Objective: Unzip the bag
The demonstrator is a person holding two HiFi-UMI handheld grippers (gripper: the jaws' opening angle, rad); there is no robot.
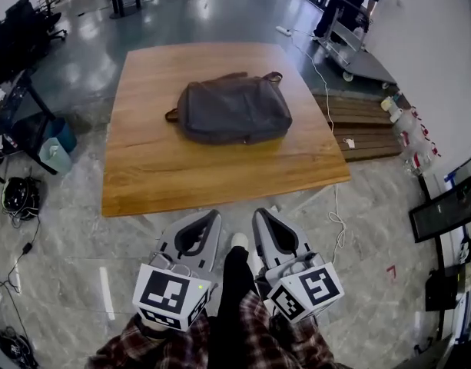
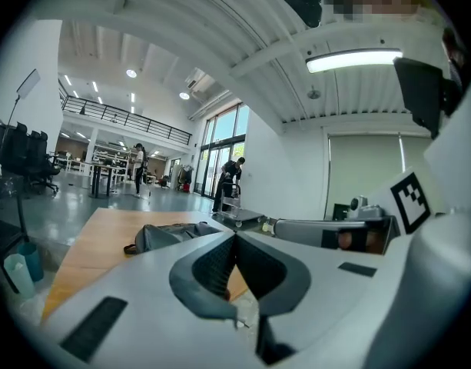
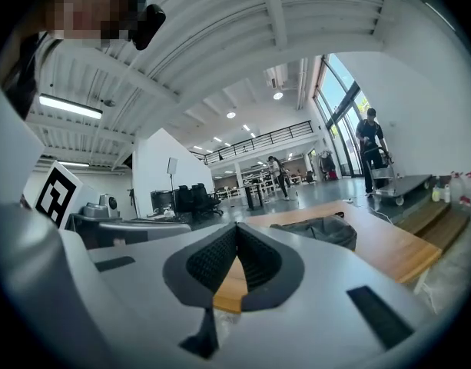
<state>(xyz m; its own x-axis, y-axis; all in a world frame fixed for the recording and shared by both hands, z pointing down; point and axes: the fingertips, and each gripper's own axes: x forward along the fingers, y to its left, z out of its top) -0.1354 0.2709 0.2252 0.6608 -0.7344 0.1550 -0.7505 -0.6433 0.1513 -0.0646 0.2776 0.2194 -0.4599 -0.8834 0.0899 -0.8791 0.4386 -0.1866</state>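
A dark grey bag (image 1: pixel 233 108) lies flat in the middle of a wooden table (image 1: pixel 143 167), its brown straps at the left and far ends. It also shows in the left gripper view, bag (image 2: pixel 167 235), and the right gripper view, bag (image 3: pixel 321 229). Both grippers hang well short of the table, close to the person's body. My left gripper (image 1: pixel 214 215) is shut with nothing between its tips. My right gripper (image 1: pixel 259 214) is shut and empty too. The jaw tips meet in both gripper views, left gripper (image 2: pixel 235 235) and right gripper (image 3: pixel 237 227).
The person's plaid sleeves (image 1: pixel 154 348) and dark trouser leg show at the bottom. A wooden pallet (image 1: pixel 366 125) and a cable lie right of the table. A blue bin (image 1: pixel 54 144) and office chairs stand left. A person bends over a cart (image 1: pixel 358 52) at the far right.
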